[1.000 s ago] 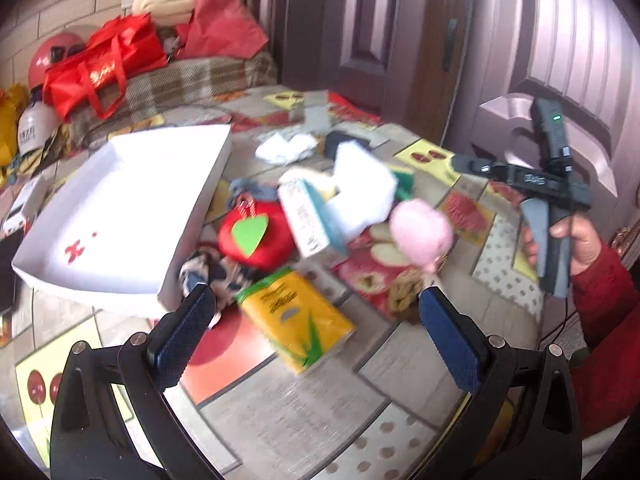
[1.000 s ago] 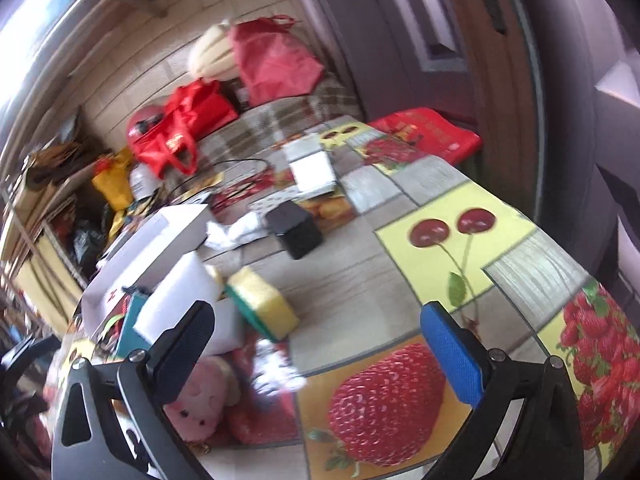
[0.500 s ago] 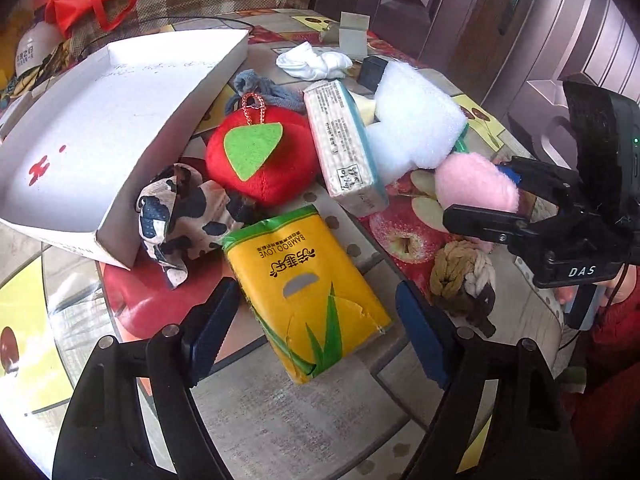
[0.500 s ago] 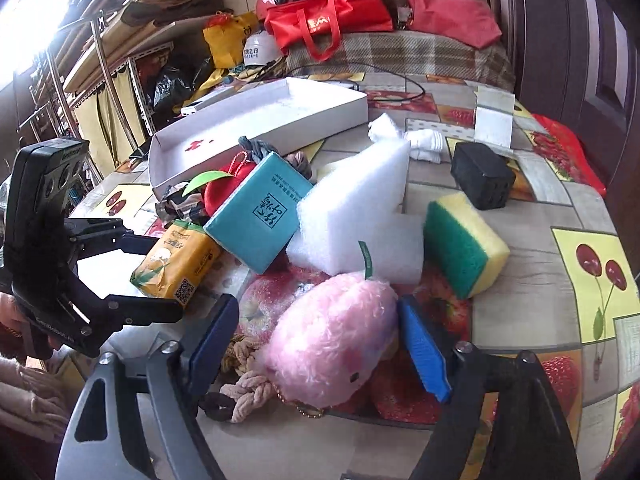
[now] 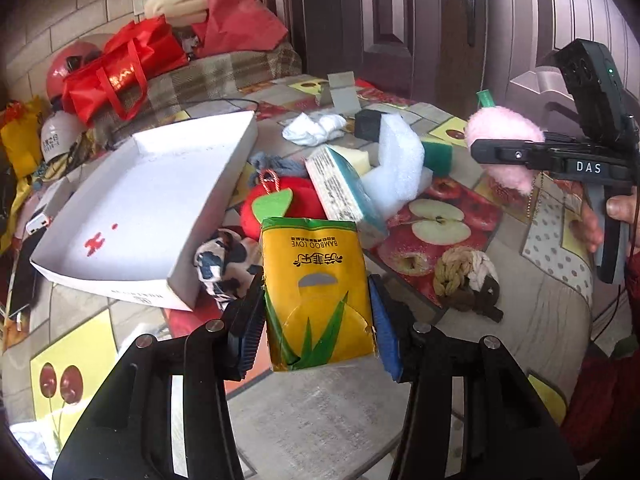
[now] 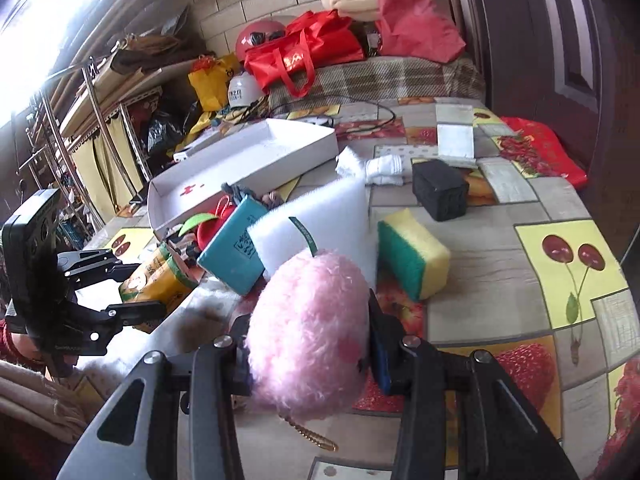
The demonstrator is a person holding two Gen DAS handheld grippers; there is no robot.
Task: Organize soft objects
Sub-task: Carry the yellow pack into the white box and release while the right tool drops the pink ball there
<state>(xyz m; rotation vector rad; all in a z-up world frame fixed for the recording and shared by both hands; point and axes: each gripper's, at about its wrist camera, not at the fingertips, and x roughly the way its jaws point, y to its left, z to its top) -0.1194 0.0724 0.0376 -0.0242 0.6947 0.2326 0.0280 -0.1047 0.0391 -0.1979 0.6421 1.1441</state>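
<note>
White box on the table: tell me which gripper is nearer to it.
Left. The left gripper, closing on the yellow tissue pack, is beside the white box; the right gripper, closing on the pink plush, is past the clutter.

Two tissue packs (one yellow, one teal), two plush toys, one white tray.

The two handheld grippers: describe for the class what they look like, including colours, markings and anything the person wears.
Both are black, angular frames with silver bolts. The left gripper has blue ribbed finger pads. Seen from the side, the right gripper carries white "DAS" lettering, a grey pistol handle and a black top box with a green light. The person wears a red sleeve.
</note>
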